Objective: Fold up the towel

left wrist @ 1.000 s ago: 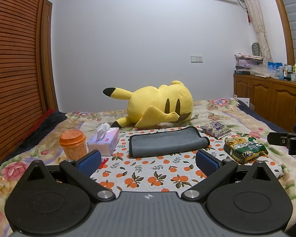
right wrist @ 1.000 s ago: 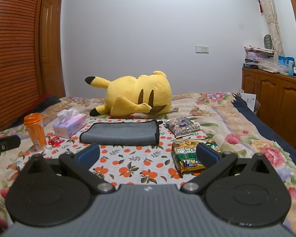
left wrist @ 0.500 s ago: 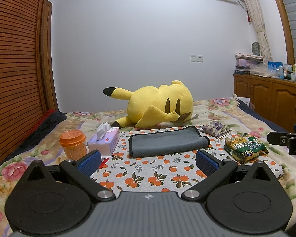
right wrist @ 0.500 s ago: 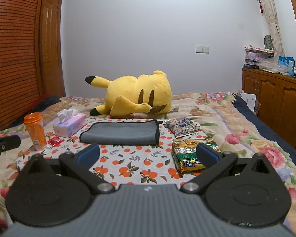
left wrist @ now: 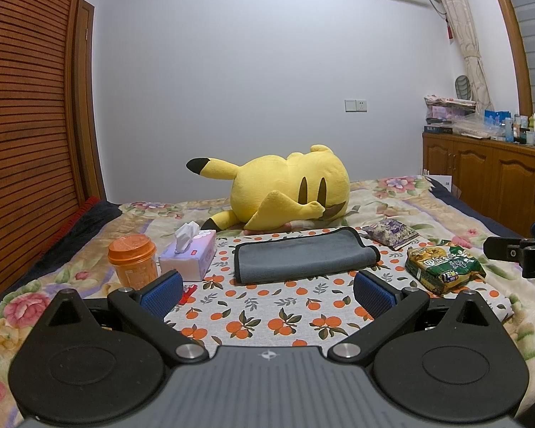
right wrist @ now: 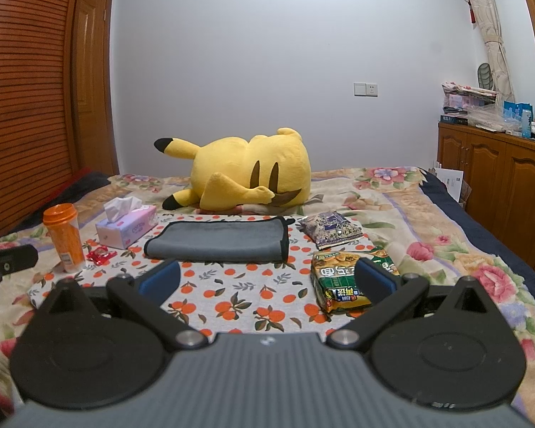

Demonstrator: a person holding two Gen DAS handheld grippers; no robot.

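A grey towel (left wrist: 303,255) lies folded flat on an orange-print cloth (left wrist: 267,306) on the bed, in front of a yellow plush. It also shows in the right wrist view (right wrist: 219,240). My left gripper (left wrist: 267,290) is open and empty, a short way in front of the towel. My right gripper (right wrist: 267,280) is open and empty, also short of the towel. Each gripper's tip shows at the edge of the other's view.
An orange cup (left wrist: 133,262), a tissue box (left wrist: 190,258) and a red wrapper (right wrist: 100,254) lie left of the towel. A purple packet (left wrist: 390,232) and a green snack bag (left wrist: 444,265) lie to its right. A yellow plush (left wrist: 289,189) lies behind. Wooden cabinets (left wrist: 499,185) stand far right.
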